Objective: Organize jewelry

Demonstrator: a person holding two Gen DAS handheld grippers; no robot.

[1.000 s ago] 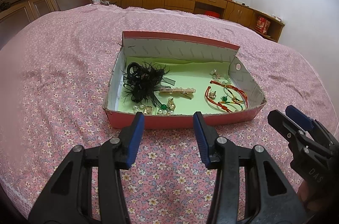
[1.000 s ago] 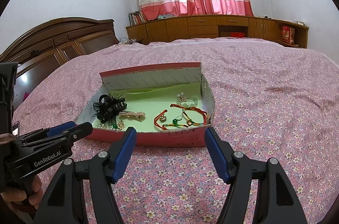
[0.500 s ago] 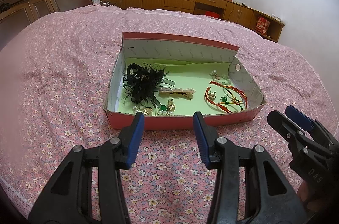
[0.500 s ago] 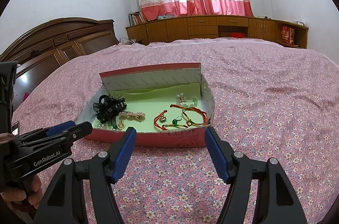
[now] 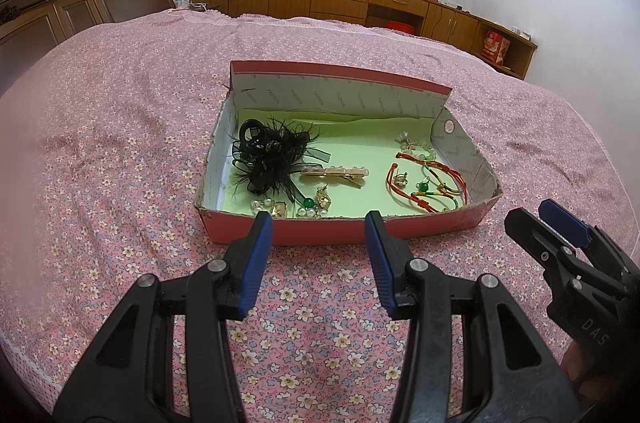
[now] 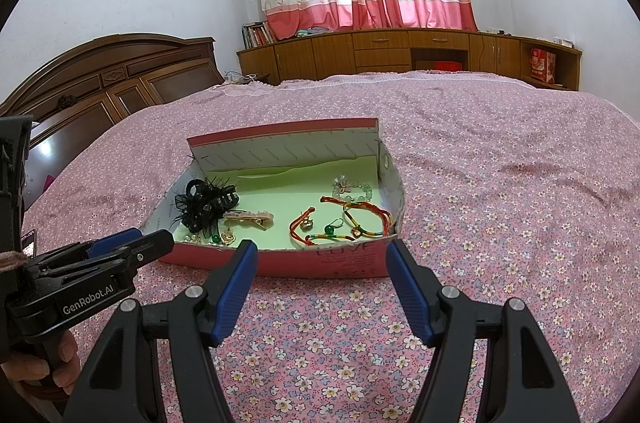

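Observation:
A red cardboard box (image 5: pixel 352 233) (image 6: pixel 344 263) with a pale green floor lies on the bed. Inside on the left are a black feathery hair piece (image 5: pixel 272 155) (image 6: pixel 204 205), a gold hair clip (image 5: pixel 334 173) (image 6: pixel 248 218) and pearl and green-bead earrings (image 5: pixel 300 207). On the right lie red and multicoloured cord bracelets (image 5: pixel 428 183) (image 6: pixel 352 219) and a pale bead bracelet (image 6: pixel 352 189). My left gripper (image 5: pixel 318 223) hovers just in front of the box's near wall, open and empty. My right gripper (image 6: pixel 320 251) stands open beside it, nothing between its fingers.
The bed is covered with a pink floral spread (image 5: pixel 120 151). A dark wooden headboard (image 6: pixel 100 83) stands at the left, low wooden cabinets (image 6: pixel 400 51) under a curtained window at the back. A hand (image 6: pixel 44 363) holds the left gripper's handle.

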